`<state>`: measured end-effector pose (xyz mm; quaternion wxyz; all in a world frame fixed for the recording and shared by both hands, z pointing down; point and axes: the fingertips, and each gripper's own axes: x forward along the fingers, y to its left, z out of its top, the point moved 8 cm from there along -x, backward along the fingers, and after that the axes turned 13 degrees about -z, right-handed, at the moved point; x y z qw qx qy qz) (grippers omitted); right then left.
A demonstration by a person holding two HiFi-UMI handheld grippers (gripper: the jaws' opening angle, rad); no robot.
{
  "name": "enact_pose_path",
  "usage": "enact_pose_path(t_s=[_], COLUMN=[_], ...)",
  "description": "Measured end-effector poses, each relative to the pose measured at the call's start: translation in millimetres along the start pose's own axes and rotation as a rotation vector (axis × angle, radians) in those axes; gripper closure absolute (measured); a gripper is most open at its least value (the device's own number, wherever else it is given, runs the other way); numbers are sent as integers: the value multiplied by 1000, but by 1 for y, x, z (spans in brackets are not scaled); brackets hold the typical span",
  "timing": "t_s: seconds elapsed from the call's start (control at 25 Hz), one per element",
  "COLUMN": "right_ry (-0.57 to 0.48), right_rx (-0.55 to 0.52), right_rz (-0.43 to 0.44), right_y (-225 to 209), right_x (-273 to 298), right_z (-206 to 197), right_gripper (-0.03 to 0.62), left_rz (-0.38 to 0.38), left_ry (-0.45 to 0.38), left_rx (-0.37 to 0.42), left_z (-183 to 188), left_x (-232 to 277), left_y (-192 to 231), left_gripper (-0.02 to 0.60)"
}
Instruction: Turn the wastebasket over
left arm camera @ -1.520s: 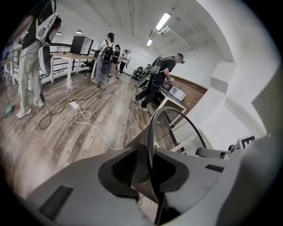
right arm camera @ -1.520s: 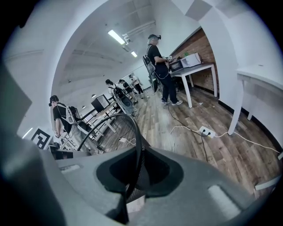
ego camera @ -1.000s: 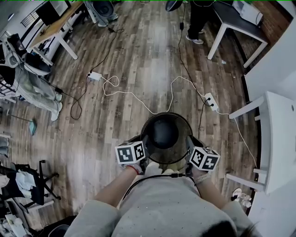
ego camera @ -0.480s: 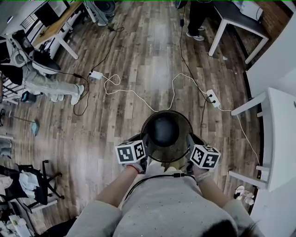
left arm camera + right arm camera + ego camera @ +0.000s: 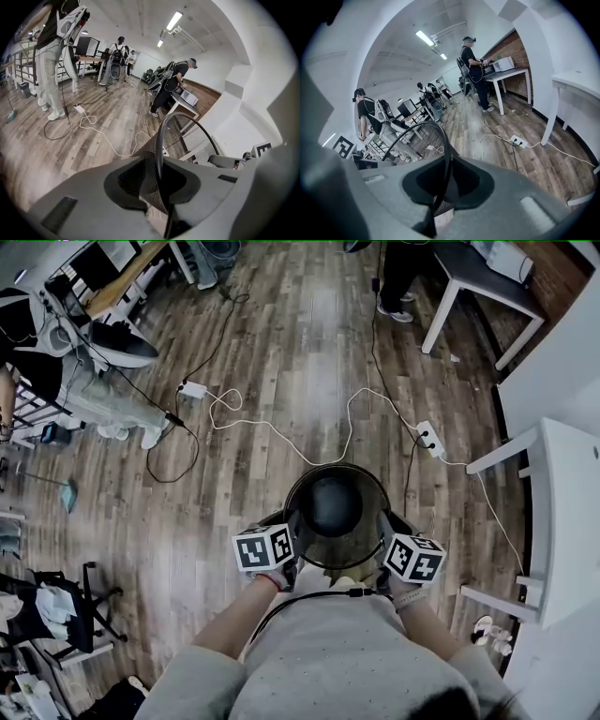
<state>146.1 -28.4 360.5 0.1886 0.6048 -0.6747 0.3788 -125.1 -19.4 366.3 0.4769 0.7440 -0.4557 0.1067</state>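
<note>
A black wire-mesh wastebasket is held just in front of my body, its open mouth facing up so its dark bottom shows inside. My left gripper is shut on the rim's left side and my right gripper on the right side. In the left gripper view the thin black rim and mesh of the wastebasket pass between the jaws of the left gripper. The right gripper view shows the same, with the wastebasket's rim pinched by the right gripper.
White cables and a power strip lie on the wooden floor beyond the basket. A white table stands at the right and another at top right. A person walks at top left.
Both grippers and the wastebasket have stayed still. The person at the upper left has moved across the floor, and the view has shifted slightly.
</note>
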Motion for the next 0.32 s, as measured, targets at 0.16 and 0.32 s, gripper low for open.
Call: enact_pose_path(t_s=[0.16,0.32], right_ry=[12,21], right_rx=[3,2], right_rz=[6,8], right_y=[2,5], right_x=[1,-2], right_z=[-5,-14], right_gripper=[556,554], left_rz=[-5,5], left_ry=[7,17], left_rx=[-1,-10], left_z=[-5,-14], left_x=[-1,-7], left_y=[3,7], left_gripper=[515,515])
